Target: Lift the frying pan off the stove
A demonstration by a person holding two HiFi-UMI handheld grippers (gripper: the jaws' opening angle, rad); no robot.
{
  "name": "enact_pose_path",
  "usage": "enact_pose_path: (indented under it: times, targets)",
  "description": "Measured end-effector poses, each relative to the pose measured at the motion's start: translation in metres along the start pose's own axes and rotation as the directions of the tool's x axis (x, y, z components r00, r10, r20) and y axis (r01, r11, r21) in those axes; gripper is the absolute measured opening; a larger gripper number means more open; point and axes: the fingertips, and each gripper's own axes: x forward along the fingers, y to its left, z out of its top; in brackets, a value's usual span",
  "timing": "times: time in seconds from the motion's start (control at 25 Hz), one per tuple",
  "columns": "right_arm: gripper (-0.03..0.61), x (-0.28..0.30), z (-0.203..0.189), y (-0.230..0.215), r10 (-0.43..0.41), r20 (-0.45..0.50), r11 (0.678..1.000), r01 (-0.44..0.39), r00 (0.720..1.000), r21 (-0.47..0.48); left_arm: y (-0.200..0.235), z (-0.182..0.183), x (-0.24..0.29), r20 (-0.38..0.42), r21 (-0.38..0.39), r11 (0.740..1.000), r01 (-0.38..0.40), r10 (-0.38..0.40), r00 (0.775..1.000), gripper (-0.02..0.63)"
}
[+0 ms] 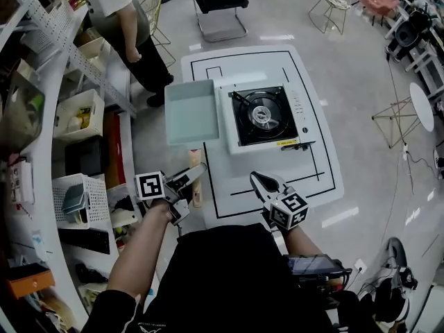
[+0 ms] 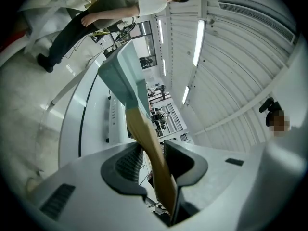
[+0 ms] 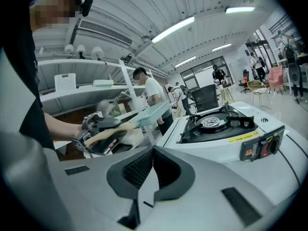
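A pale teal square frying pan [image 1: 191, 112] with a wooden handle [image 1: 195, 168] hangs in the air just left of the stove [image 1: 297, 109], clear of its black burner [image 1: 262, 115]. My left gripper [image 1: 191, 175] is shut on the handle; in the left gripper view the handle [image 2: 149, 148] runs up between the pads to the pan [image 2: 118, 76]. My right gripper [image 1: 258, 182] hovers at the near side of the stove, shut and empty. The right gripper view shows the bare burner [image 3: 216, 124], with the pan [image 3: 154, 113] to its left.
The stove stands on a white table [image 1: 312, 179] marked with black lines. Shelves with baskets [image 1: 76, 116] line the left side. A person [image 1: 125, 19] stands at the far left, and a black chair [image 1: 218, 5] is beyond the table.
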Motion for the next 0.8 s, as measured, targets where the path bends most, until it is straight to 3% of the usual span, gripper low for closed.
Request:
enact_pose_path:
  times: [0.28,0.4,0.8]
  targets:
    - [0.025,0.018,0.001,0.022,0.062,-0.005,0.997,-0.062,0.998,-0.045,0.009,-0.001,-0.035,0.039,-0.018,0.999,-0.027,0.028,0.999,0.138]
    - [0.025,0.023,-0.001,0.028,0.081,-0.006,0.996,-0.081,0.997,-0.048,0.020,-0.002,-0.050,0.047,0.018,0.999,-0.043,0.042,0.998,0.138]
    - [0.025,0.030,-0.005,0.043,0.099,-0.004,0.993,-0.099,0.995,-0.068,0.021,-0.019,-0.082,0.091,-0.061,0.997,-0.052,0.057,0.994,0.138]
